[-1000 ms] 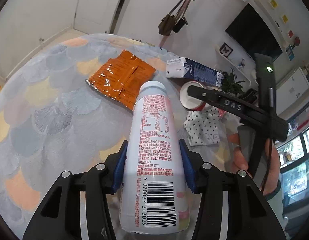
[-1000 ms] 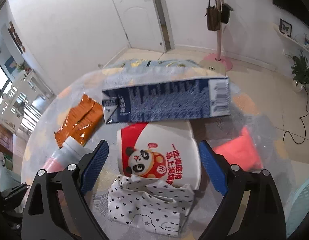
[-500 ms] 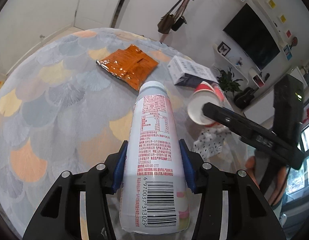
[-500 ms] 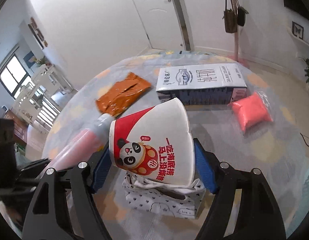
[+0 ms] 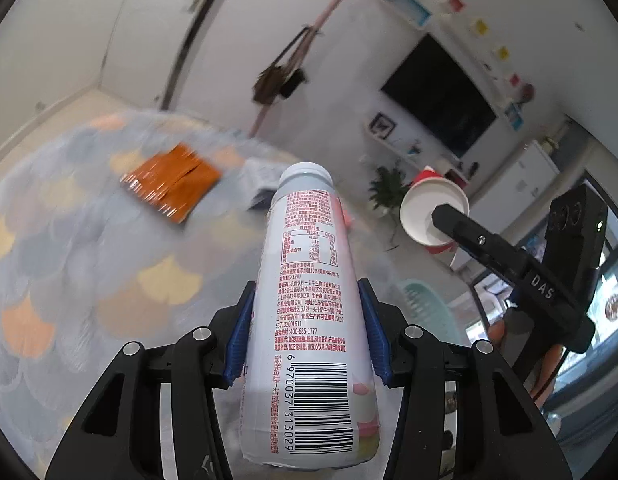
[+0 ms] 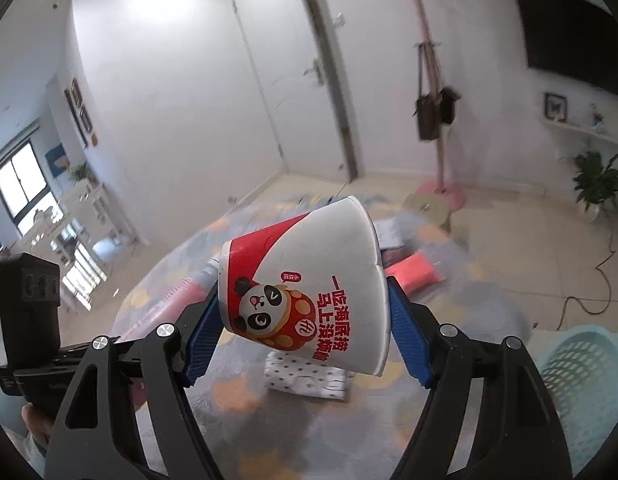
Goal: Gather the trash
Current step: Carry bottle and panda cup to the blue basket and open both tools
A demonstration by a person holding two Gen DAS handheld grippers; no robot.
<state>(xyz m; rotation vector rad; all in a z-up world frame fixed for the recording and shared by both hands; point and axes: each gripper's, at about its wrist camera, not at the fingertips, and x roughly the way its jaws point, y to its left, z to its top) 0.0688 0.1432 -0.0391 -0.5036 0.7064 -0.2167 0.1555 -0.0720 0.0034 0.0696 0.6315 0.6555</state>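
My left gripper [image 5: 307, 336] is shut on a white plastic drink bottle [image 5: 309, 320] with red print and a barcode, held above the round table [image 5: 69, 240]. My right gripper [image 6: 305, 330] is shut on a red and white paper cup [image 6: 309, 292] with a panda picture, lifted off the table and tilted. The cup [image 5: 433, 216] and the right gripper also show at the right of the left wrist view. The bottle [image 6: 181, 296] shows behind the cup in the right wrist view.
On the scale-patterned tablecloth lie an orange foil wrapper [image 5: 171, 180], a milk carton [image 6: 389, 234], a pink packet [image 6: 415, 276] and a dotted white pouch [image 6: 307, 374]. A pale green mesh basket [image 6: 581, 392] stands on the floor to the right of the table.
Both grippers have risen and pulled back from the table with their loads. The cup left the dotted pouch it rested on. The table now looks smaller and farther away.
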